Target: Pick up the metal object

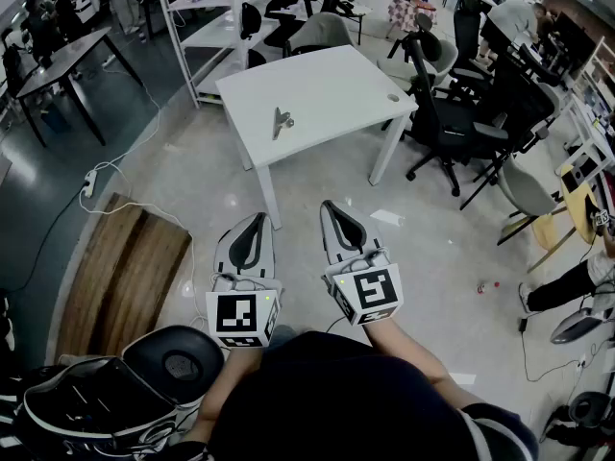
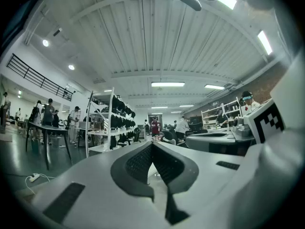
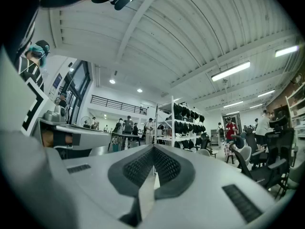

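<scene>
A small metal object (image 1: 281, 121) lies on the white table (image 1: 336, 84) ahead of me in the head view, toward the table's left half. Both grippers hang over the floor in front of the table, well short of it. My left gripper (image 1: 256, 221) is shut with nothing in it, its tips (image 2: 152, 144) meeting in the left gripper view. My right gripper (image 1: 332, 208) is shut and empty too, its tips (image 3: 153, 148) together in the right gripper view. Both gripper views point level across the room, and neither shows the metal object.
Office chairs (image 1: 452, 113) crowd the table's right side. A shelving rack (image 1: 207, 27) stands behind its left. A wooden board (image 1: 125, 277) and a cable with a power strip (image 1: 89, 182) lie on the floor at the left. Several people stand far off.
</scene>
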